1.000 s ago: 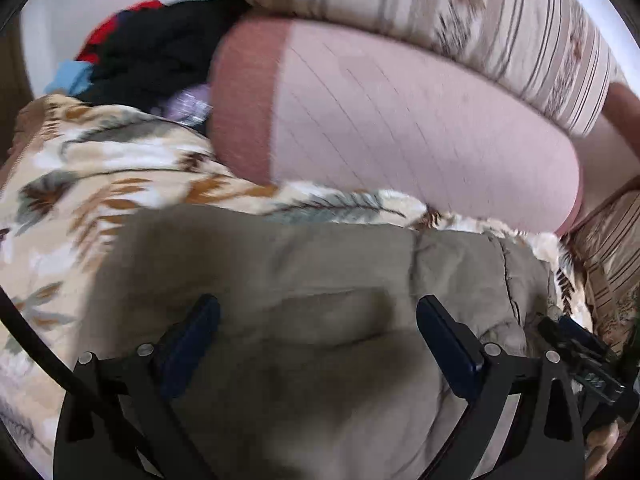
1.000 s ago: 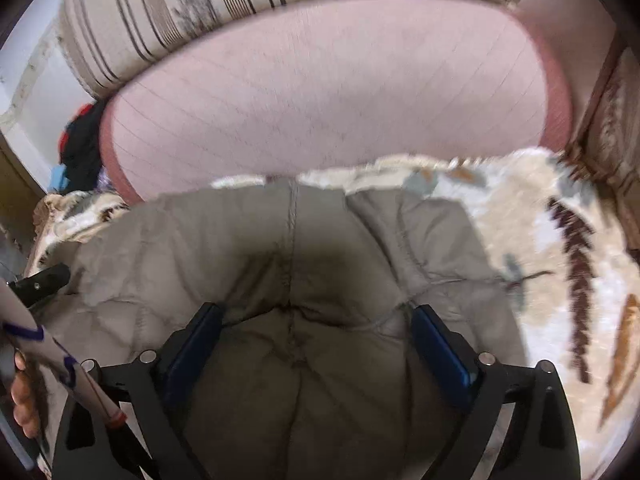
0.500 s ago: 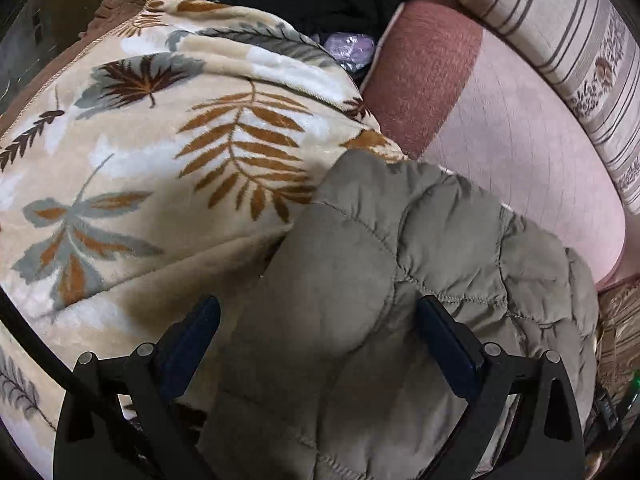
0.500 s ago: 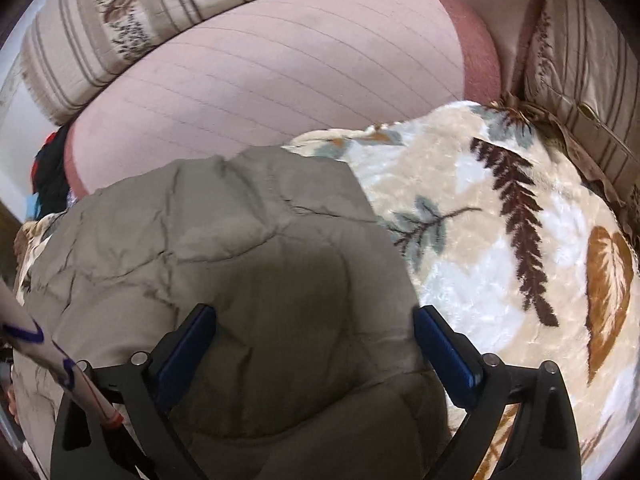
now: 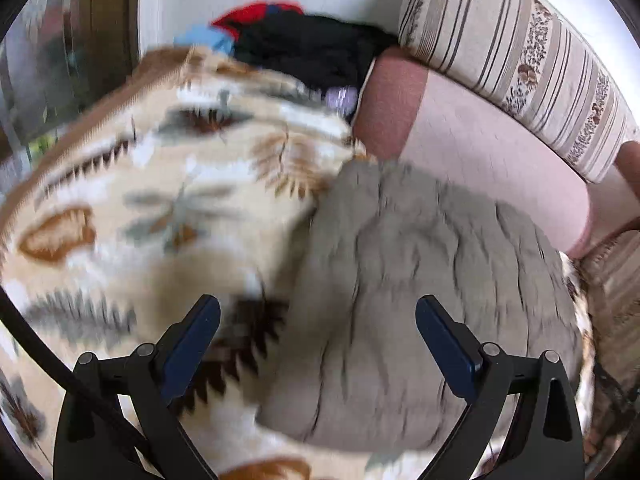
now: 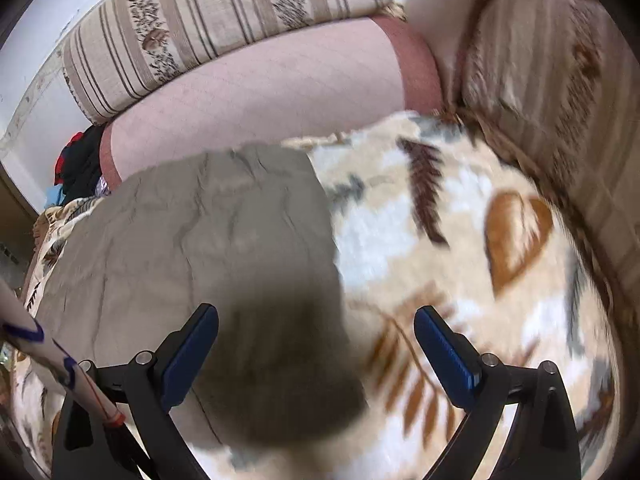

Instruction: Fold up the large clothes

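Note:
A quilted olive-grey jacket (image 5: 432,288) lies folded into a compact bundle on a cream blanket with a leaf print (image 5: 132,208). In the right wrist view the same jacket (image 6: 208,248) fills the lower left, with the blanket (image 6: 472,248) to its right. My left gripper (image 5: 318,332) hovers open above the jacket's left edge, nothing between its blue pads. My right gripper (image 6: 316,336) is open too, above the jacket's right edge where a dark shadow falls. Both views are blurred by motion.
A pink bolster cushion (image 5: 480,152) and a striped patterned cushion (image 5: 528,56) line the sofa's back. A heap of black, red and blue clothes (image 5: 304,44) sits in the far corner. A striped armrest (image 6: 560,92) rises at the right.
Both grippers have pulled back and up from the jacket, staying open. More blanket shows on either side of the bundle, and the views have tilted up toward the cushions.

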A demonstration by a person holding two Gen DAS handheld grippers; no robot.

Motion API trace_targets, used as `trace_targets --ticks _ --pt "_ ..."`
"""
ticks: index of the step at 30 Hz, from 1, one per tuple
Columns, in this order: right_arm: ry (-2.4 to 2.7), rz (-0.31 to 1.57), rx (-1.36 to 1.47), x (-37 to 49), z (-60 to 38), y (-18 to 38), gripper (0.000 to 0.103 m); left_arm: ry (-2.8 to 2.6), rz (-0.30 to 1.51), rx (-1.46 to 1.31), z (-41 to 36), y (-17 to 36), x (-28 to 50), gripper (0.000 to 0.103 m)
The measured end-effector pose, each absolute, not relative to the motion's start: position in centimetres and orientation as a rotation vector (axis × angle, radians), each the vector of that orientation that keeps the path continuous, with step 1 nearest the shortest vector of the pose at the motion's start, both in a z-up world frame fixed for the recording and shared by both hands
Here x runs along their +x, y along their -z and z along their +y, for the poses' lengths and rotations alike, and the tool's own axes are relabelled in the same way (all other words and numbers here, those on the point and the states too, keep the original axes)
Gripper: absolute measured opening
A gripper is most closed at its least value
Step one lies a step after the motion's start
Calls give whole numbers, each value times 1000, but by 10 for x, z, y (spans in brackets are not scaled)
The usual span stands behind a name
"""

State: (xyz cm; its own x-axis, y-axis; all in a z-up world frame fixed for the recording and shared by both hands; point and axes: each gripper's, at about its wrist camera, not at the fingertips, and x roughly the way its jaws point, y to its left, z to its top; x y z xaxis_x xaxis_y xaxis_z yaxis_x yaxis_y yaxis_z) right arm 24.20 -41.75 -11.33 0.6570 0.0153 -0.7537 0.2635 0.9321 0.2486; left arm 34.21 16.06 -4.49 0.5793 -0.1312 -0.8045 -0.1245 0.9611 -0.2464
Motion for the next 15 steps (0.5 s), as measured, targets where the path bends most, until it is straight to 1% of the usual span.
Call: trace_targets --ticks 6,10,13,14,15 --pt "62 923 581 231 -446 151 101 175 1051 -516 183 94 320 98" --pt "-36 976 697 254 -446 182 101 274 1100 -546 178 127 330 98" --pt "-130 987 781 275 -437 200 101 377 1138 -644 167 145 351 98" --pt "-177 994 809 284 -432 204 97 389 1152 -662 163 147 360 98" --pt "-216 1000 829 292 -426 204 89 398 1156 -658 158 146 368 96"
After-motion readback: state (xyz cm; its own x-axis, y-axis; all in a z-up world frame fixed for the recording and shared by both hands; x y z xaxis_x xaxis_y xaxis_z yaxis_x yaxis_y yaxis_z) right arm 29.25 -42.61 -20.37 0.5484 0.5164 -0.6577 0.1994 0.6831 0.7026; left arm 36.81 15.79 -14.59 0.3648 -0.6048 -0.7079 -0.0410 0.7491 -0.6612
